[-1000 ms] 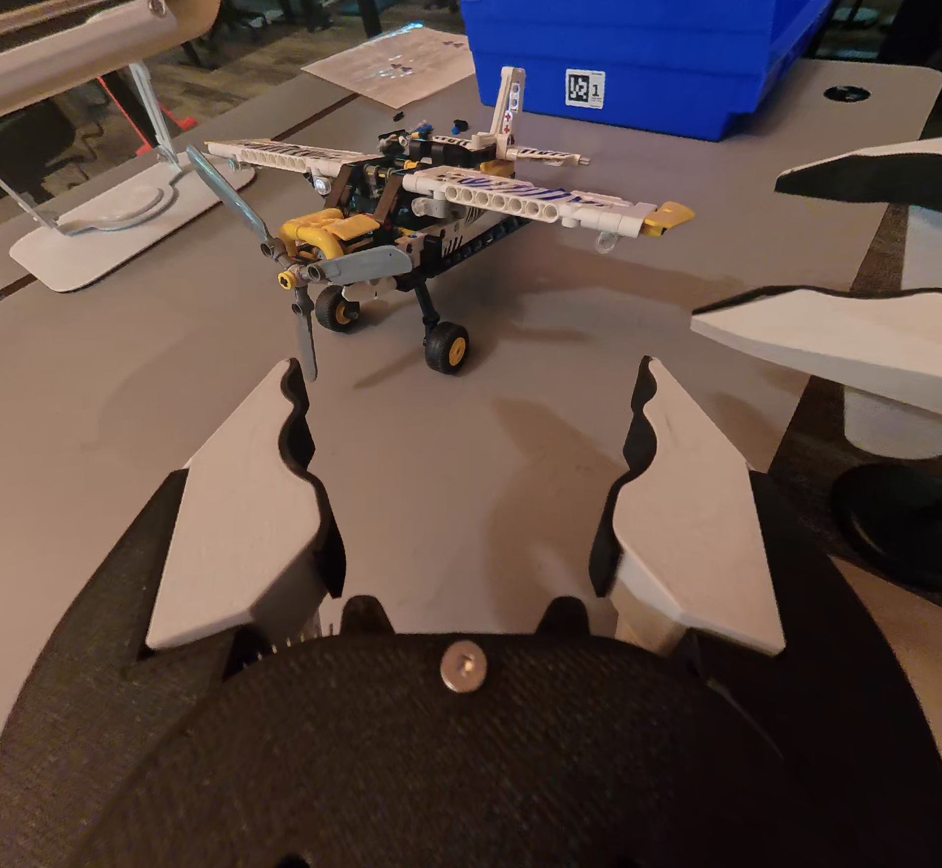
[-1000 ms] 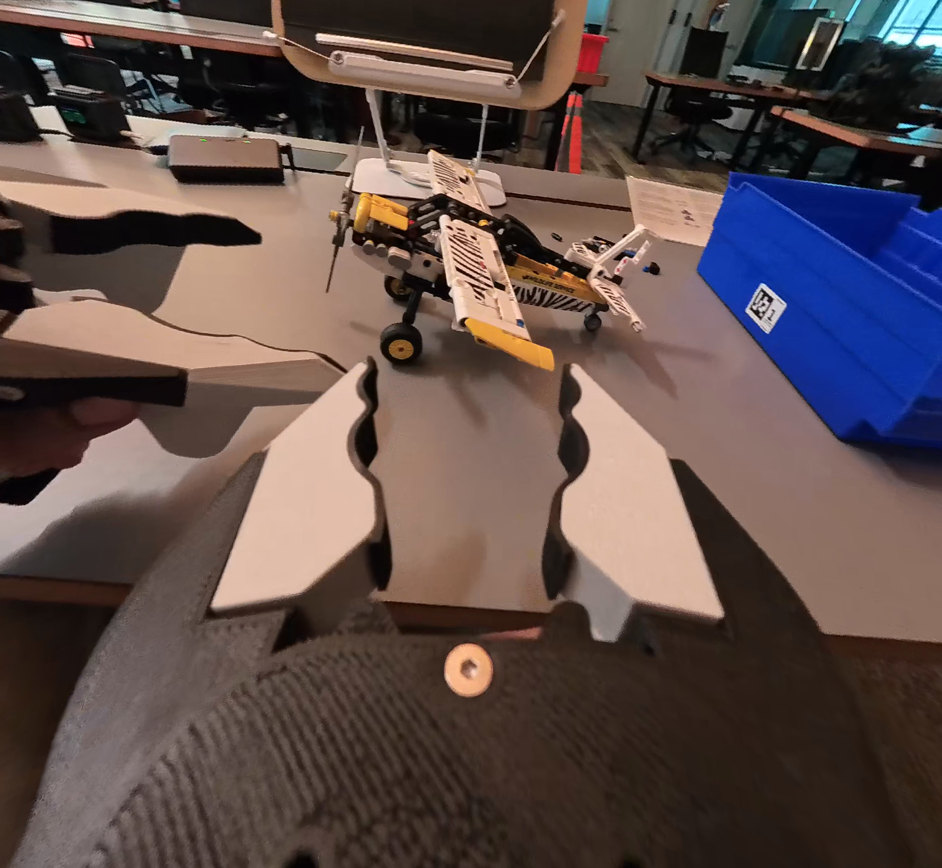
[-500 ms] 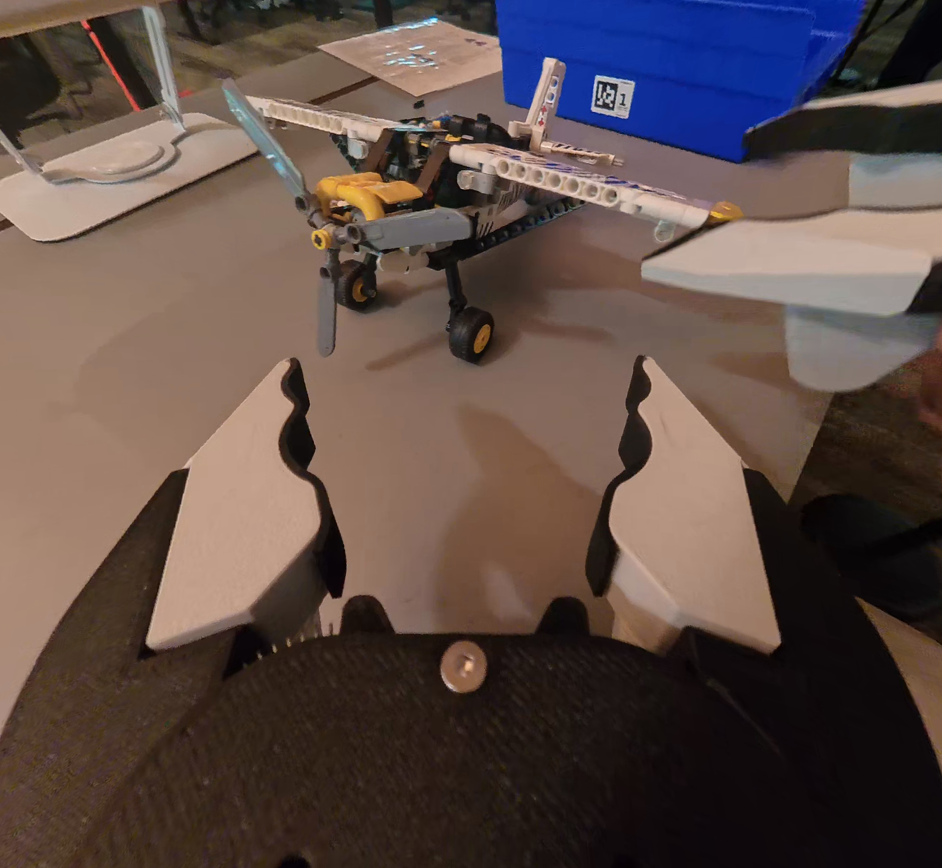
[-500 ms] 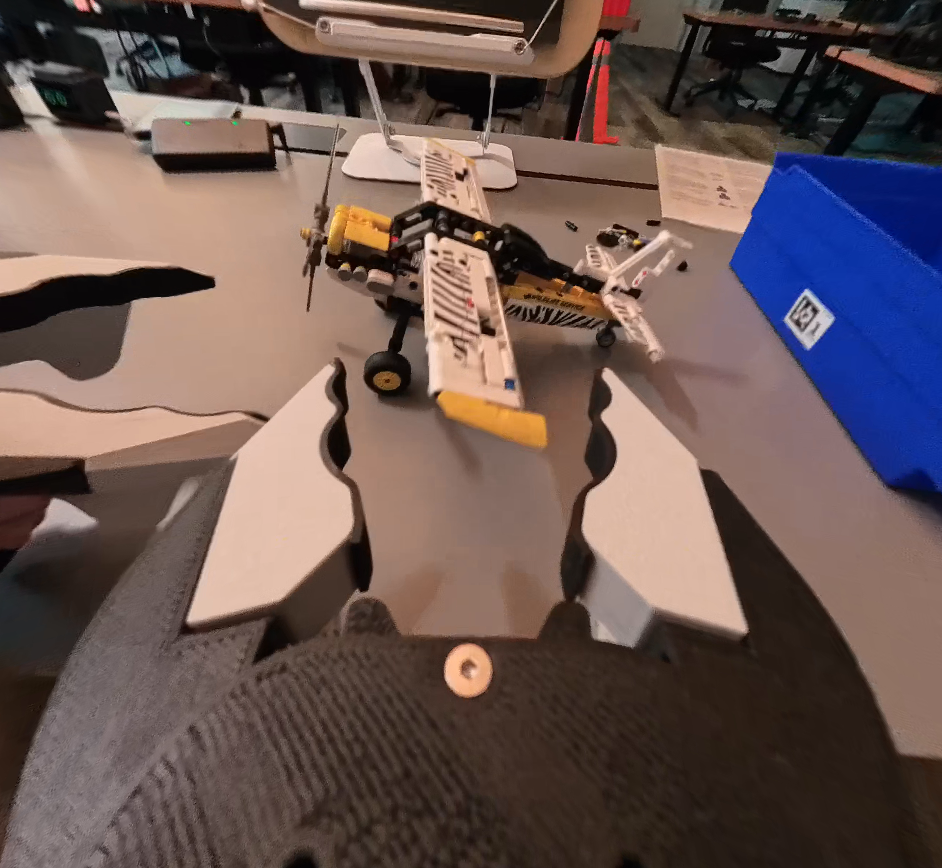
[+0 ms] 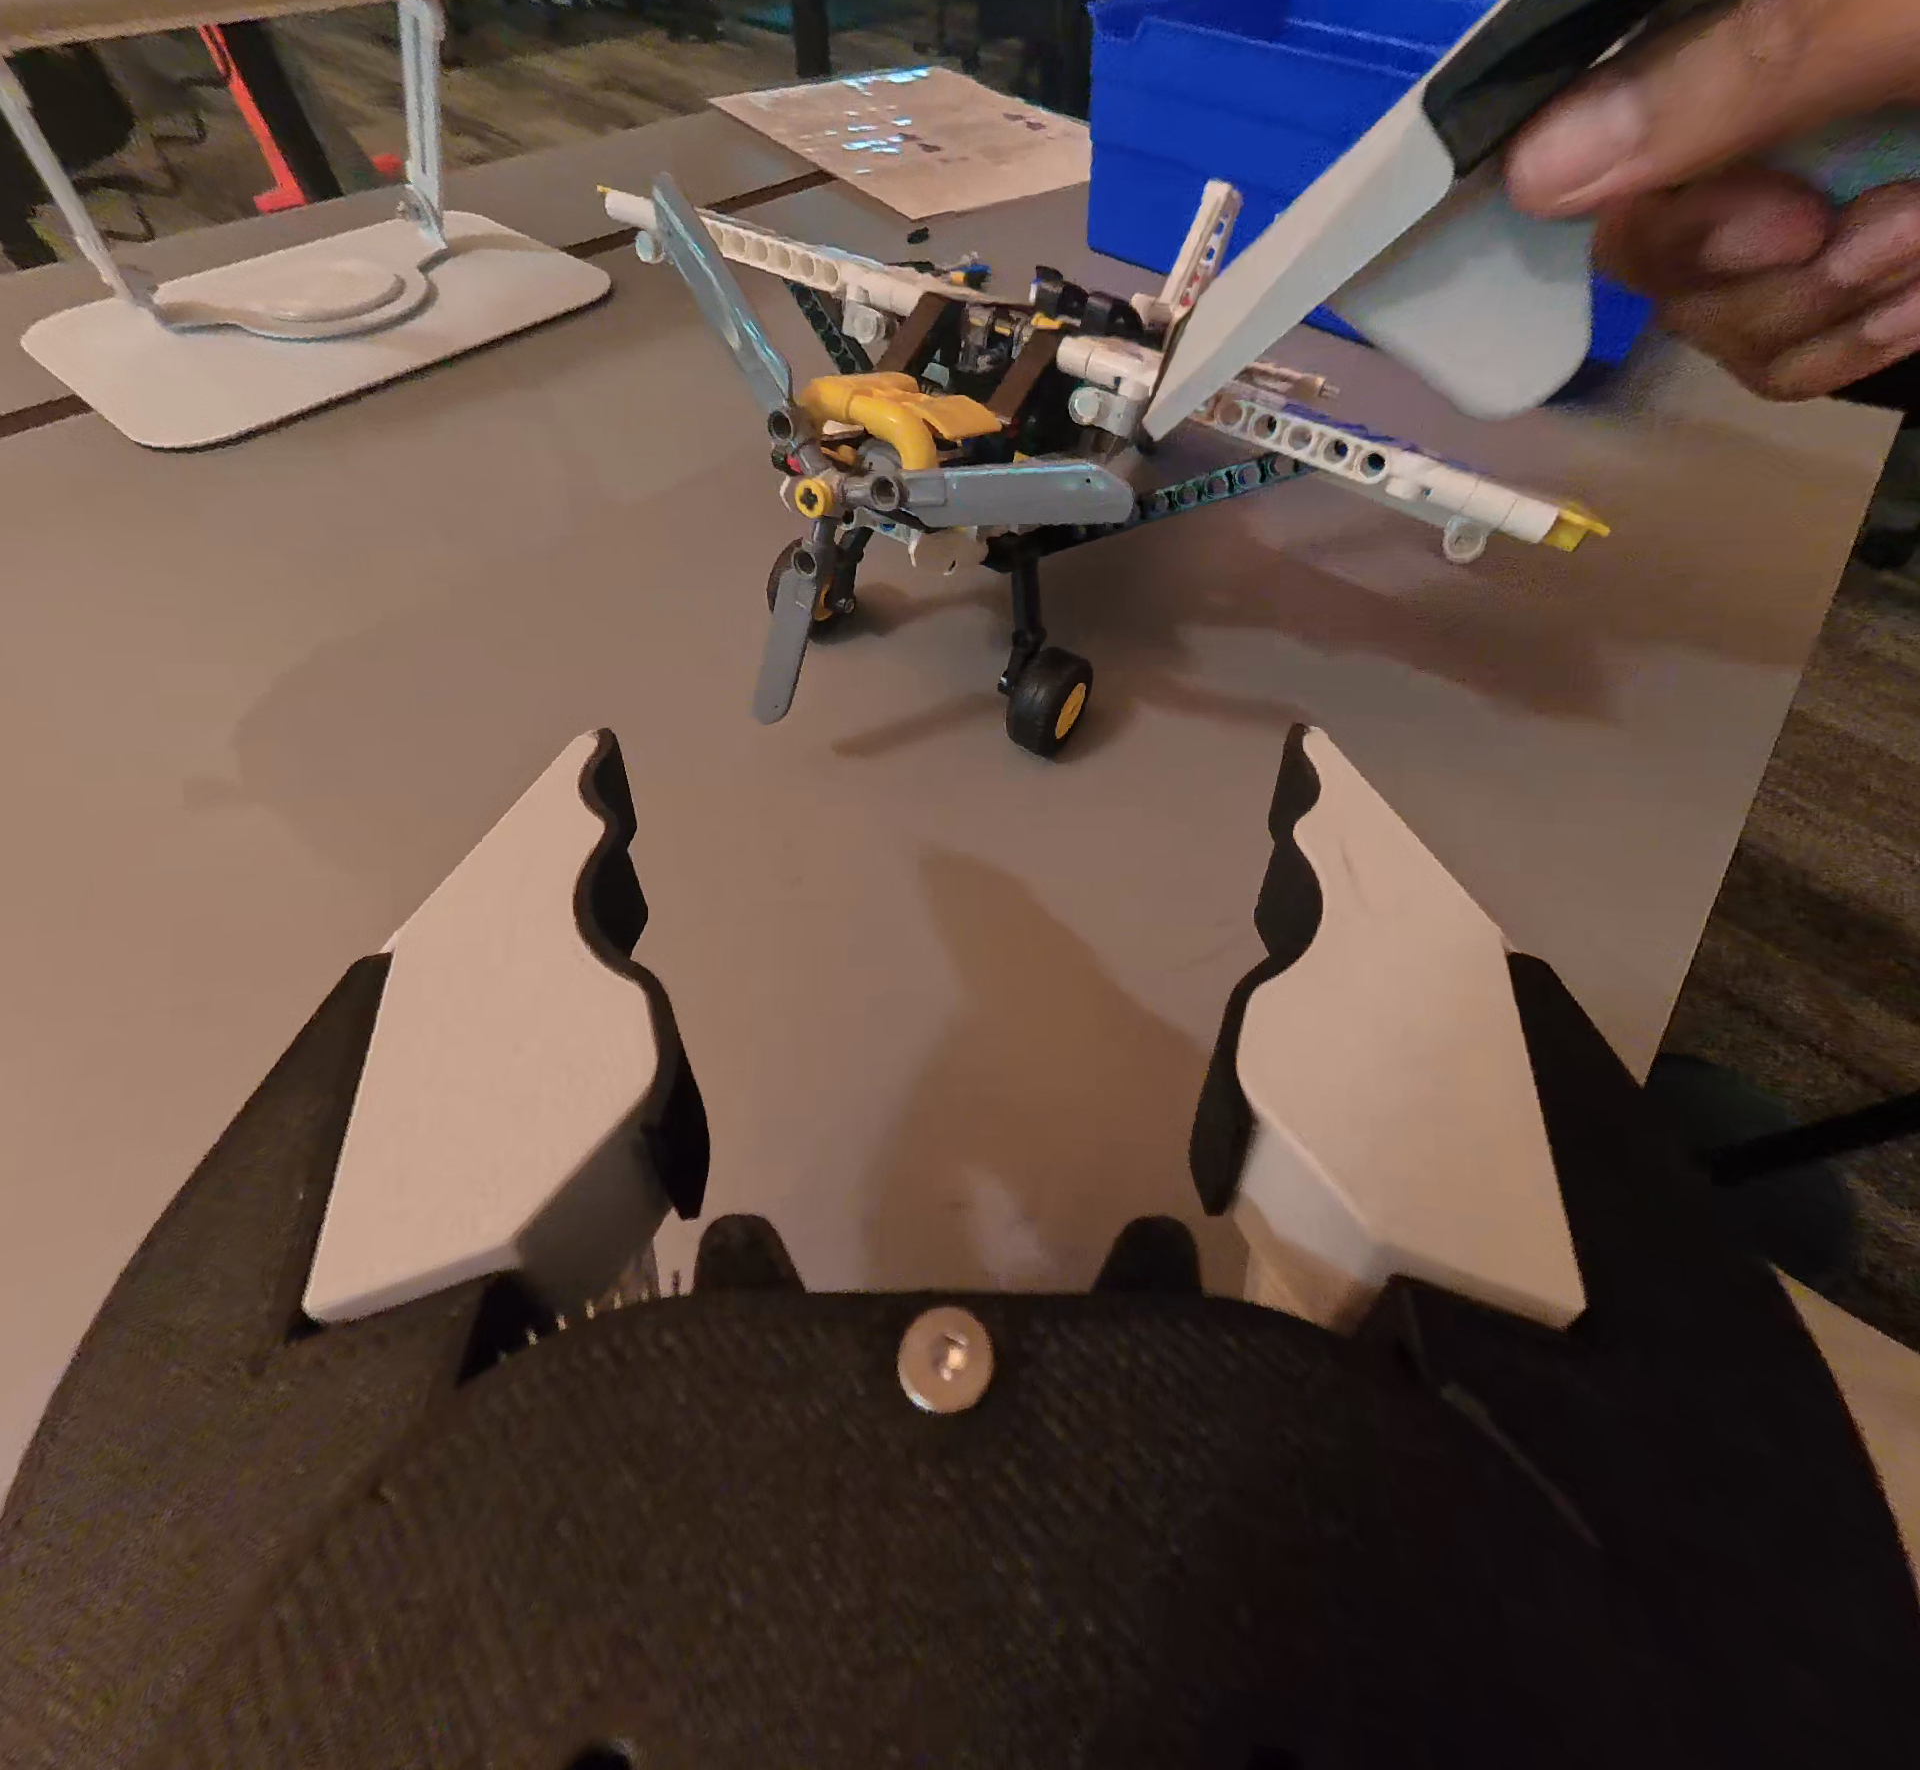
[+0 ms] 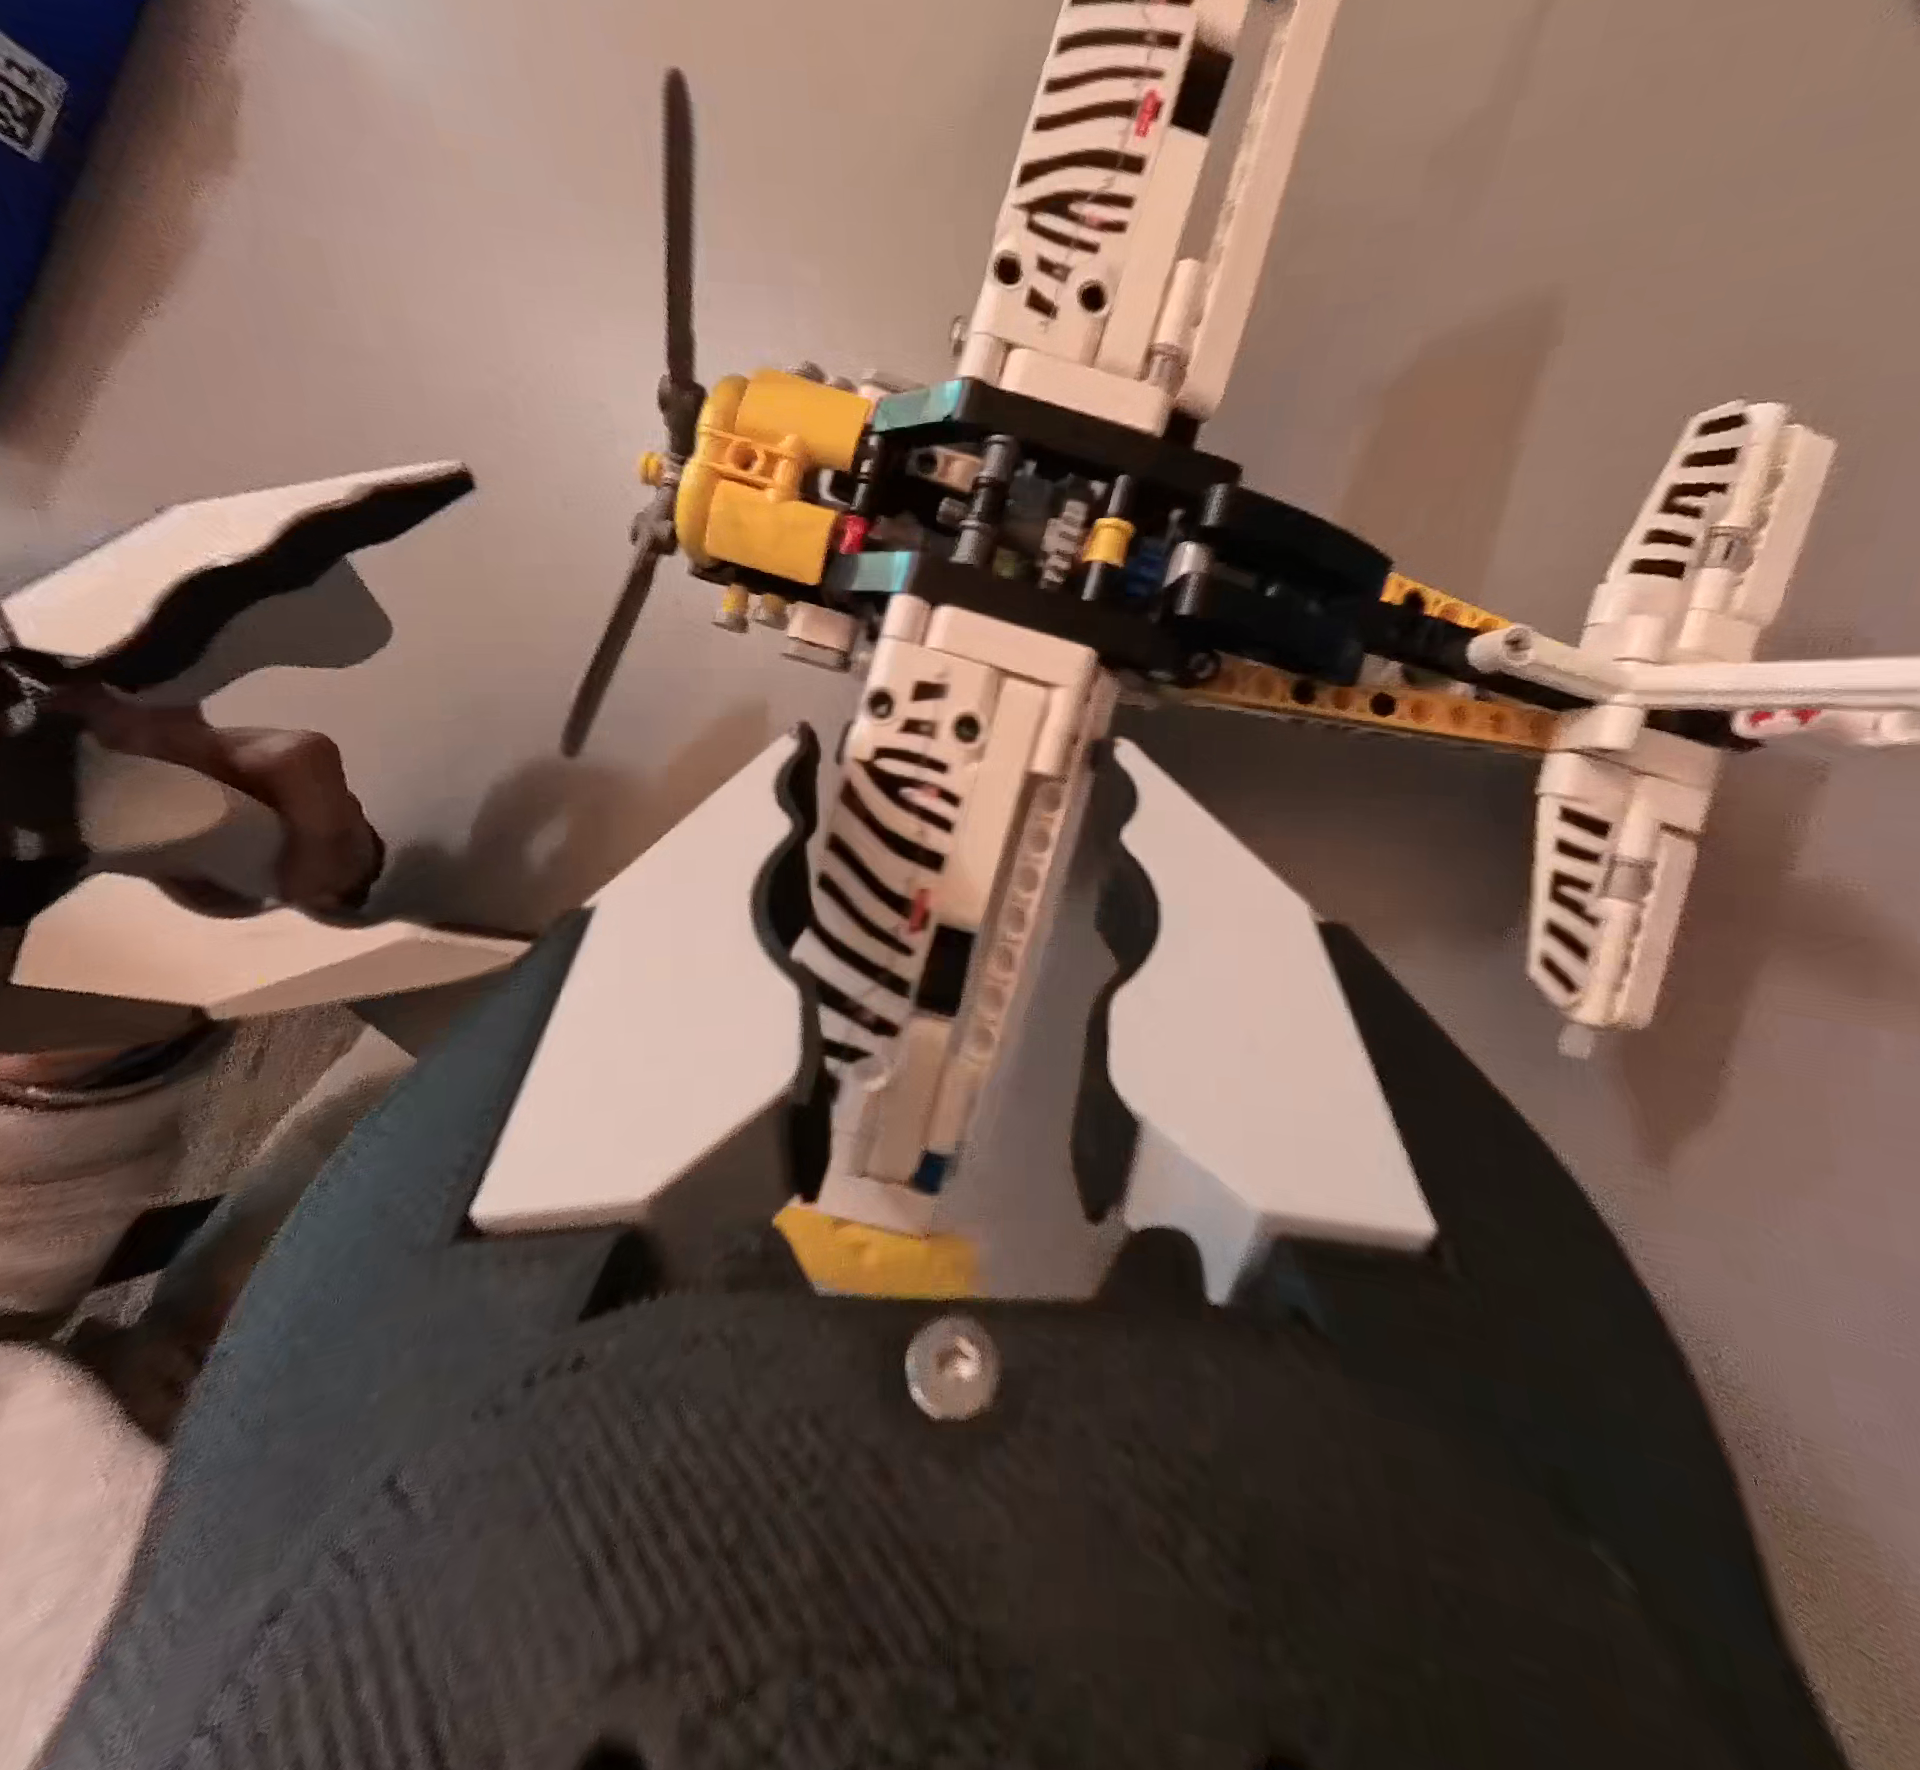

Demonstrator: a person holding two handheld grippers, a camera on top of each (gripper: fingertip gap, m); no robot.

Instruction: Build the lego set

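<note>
The lego plane stands on its wheels on the grey table, with zebra-striped white wings, a yellow nose and a grey propeller. My left gripper is open and empty, low in front of the plane's nose. My right gripper looks down on the plane and is open, its fingers straddling the near wing. The left finger is against the wing's front edge; a narrow gap shows at the right finger. In the left wrist view the right gripper comes down from the upper right onto the wing root, held by a hand.
A blue bin stands behind the plane, with a paper sheet to its left. A tablet stand's base sits at the far left. The table edge runs close on the right. The left gripper shows at left in the right wrist view.
My right gripper has swung up and over the plane, come down around the near wing, and its jaws have narrowed. My left gripper has moved a little closer to the nose.
</note>
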